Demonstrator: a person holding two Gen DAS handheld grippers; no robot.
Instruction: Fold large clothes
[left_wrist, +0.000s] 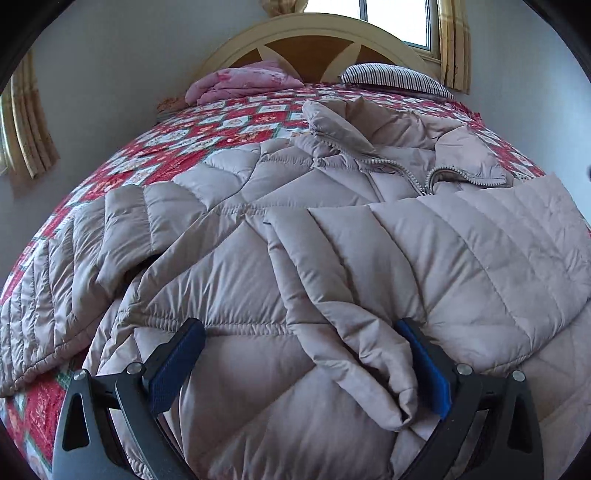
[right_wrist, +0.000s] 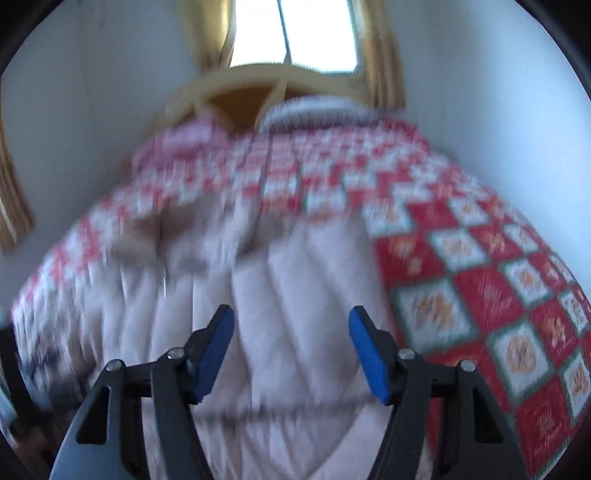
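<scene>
**Left wrist view: quilted jacket spread across the bed, both tools open**

Left wrist view cuts off the pale grey-pink quilted puffer jacket (left_wrist: 295, 236) at the bottom and right edges, so its hem and far side cannot be made out. The right wrist view is heavily blurred: there the jacket (right_wrist: 280, 295) is only a pale padded mass, its collar and zip unreadable, and the pillows at the headboard are smears.

The jacket lies front up on the red-and-white patchwork quilt (left_wrist: 207, 136) that covers the bed, collar toward the arched cream-and-brown wooden headboard (left_wrist: 314, 44). Its zip is undone at the neck, with the collar flaps spread. One sleeve lies out to the left across the quilt; a padded fold, probably the other sleeve, runs down the middle of the body toward the camera. The fabric is puffy, creased and stitched in angled channels.

The left tool (left_wrist: 299, 354) stands wide, its blue pads apart over the jacket's lower body; a fold of the fabric lies against the right-hand pad, but the pads do not clamp it. The right tool (right_wrist: 291, 347) is also open, over the jacket near its right edge, beside bare quilt (right_wrist: 480, 295).

A folded pink floral blanket (left_wrist: 240, 83) and a black-and-white striped pillow (left_wrist: 395, 79) lie at the head of the bed.
</scene>
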